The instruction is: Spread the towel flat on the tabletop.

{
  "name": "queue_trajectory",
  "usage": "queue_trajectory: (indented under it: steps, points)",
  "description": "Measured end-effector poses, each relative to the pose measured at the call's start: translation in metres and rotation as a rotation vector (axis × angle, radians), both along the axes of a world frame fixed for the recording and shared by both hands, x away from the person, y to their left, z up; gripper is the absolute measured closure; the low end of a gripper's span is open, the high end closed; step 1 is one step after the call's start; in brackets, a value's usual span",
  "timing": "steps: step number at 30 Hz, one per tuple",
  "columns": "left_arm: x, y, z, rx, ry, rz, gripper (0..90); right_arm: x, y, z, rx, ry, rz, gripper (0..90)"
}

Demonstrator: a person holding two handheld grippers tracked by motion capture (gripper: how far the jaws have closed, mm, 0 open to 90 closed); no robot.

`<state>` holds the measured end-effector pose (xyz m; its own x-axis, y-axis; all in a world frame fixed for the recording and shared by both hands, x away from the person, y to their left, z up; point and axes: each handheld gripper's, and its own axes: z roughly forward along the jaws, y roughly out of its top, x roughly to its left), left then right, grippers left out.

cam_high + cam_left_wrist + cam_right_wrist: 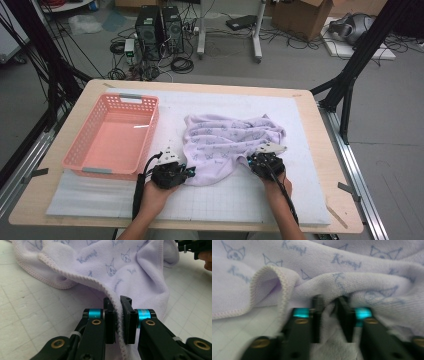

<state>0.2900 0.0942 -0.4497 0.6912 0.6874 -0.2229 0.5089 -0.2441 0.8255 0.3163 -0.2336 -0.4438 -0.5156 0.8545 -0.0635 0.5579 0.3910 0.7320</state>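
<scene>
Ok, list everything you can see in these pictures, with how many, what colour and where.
Towel: one, pale lilac with printed cartoon faces, crumpled at the middle of the mat.
Basket: one, pink plastic, slotted walls, on the left part of the mat.
Mat: one, white with a grid, covering most of the table.
Table: one, light wood top.
Computer towers: two, black, on the floor behind the table, among cables.
Cardboard box: one, brown, on the floor at the back right.
Left gripper: one, black, shut on the towel's stitched near-left edge.
Right gripper: one, black, shut on a fold at the towel's near-right edge.
</scene>
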Motion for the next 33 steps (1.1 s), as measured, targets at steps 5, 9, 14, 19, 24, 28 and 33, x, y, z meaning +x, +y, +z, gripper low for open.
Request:
queue_trajectory:
  steps: [5, 9, 14, 19, 24, 28, 33]
  points:
    - [0.000, 0.007, 0.001, -0.032, 0.003, 0.014, 83.0, -0.004, -0.017, 0.008, 0.027, 0.035, 0.015, 84.3]
    - [-0.001, 0.010, 0.002, -0.042, 0.008, 0.020, 83.7, -0.016, -0.046, 0.015, 0.046, 0.044, 0.007, 84.1]
    - [-0.005, 0.007, 0.004, -0.058, 0.013, 0.002, 84.1, -0.035, -0.085, 0.023, 0.063, 0.058, -0.022, 84.2]
    - [-0.012, 0.002, 0.005, -0.044, 0.017, -0.026, 83.8, -0.055, -0.100, 0.030, 0.081, 0.034, -0.008, 62.7]
    - [-0.015, 0.010, 0.008, -0.047, 0.013, 0.001, 83.0, -0.062, -0.122, 0.029, 0.166, -0.017, -0.128, 62.3]
    - [-0.020, 0.016, 0.007, -0.040, 0.029, 0.013, 83.8, -0.058, -0.127, 0.019, 0.160, 0.022, -0.173, 62.7]
    - [-0.026, 0.026, 0.009, -0.007, 0.010, 0.079, 84.7, -0.051, -0.114, 0.007, 0.189, 0.077, -0.119, 60.1]
